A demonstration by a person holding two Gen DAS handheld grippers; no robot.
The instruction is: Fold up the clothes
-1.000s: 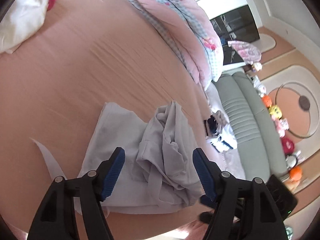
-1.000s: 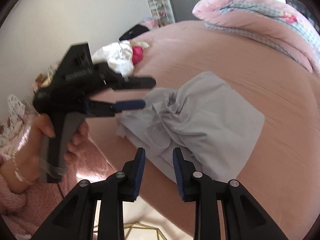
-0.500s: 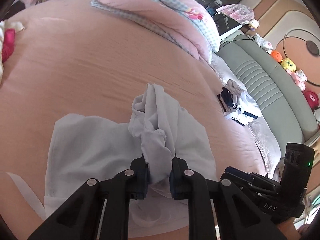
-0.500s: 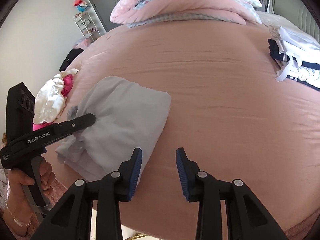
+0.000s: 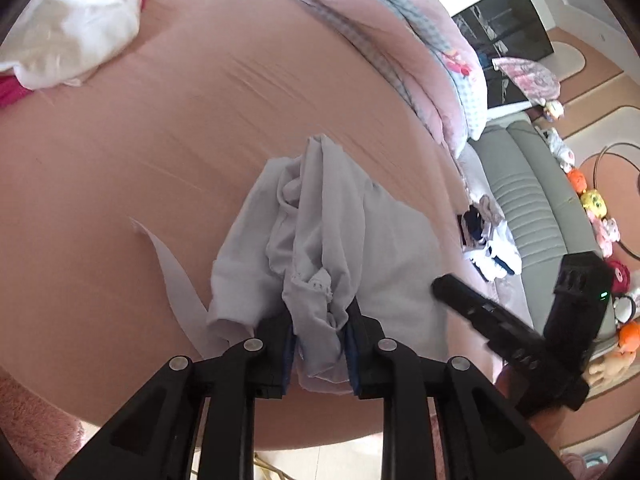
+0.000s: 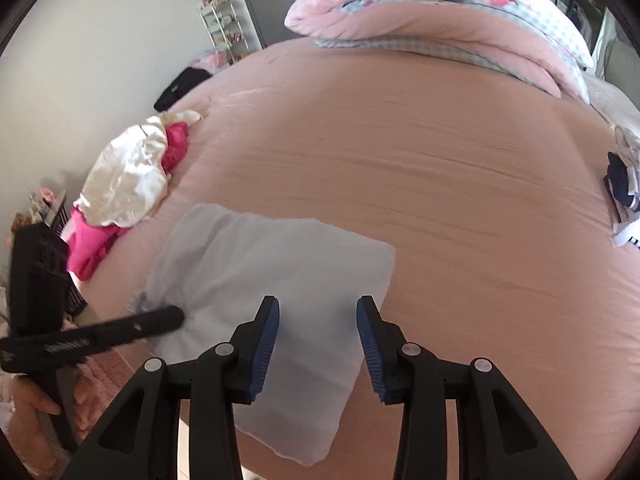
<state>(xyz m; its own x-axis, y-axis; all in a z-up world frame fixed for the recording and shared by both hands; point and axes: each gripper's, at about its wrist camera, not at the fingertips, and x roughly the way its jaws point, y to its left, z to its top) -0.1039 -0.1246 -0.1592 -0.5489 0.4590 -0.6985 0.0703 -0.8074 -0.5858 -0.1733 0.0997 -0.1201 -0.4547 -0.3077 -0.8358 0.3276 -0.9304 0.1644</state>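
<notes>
A pale grey cloth (image 5: 320, 240) lies at the near edge of the pink bed (image 5: 140, 152). It is partly folded but lumpy. One part lies flat, and a bunched part is heaped on top. A thin strip of it trails off to the side.

The left claw (image 5: 320, 328) is closed on the bunched part. Its jaws snapped in on the cloth and have just eased out a tiny bit, but the pads press the fabric from both sides. The cloth puffs out between them.

The right claw (image 6: 318, 344) hangs just over the flat part of the cloth, near its corner. Its jaws have just been opening wider. Nothing is pinched between them; the cloth is only seen below the gap.

This looks like the start of a fold: one claw has its hold, and the other is getting ready to take one.

Next, the right claw likely needs to drop to the cloth's edge and close on it. Then both claws could lift and pull the cloth smooth. The lump should be shaken out first, or the fold may come out messy.

A white and pink pile (image 6: 124, 188) waits further back on the bed.
</notes>
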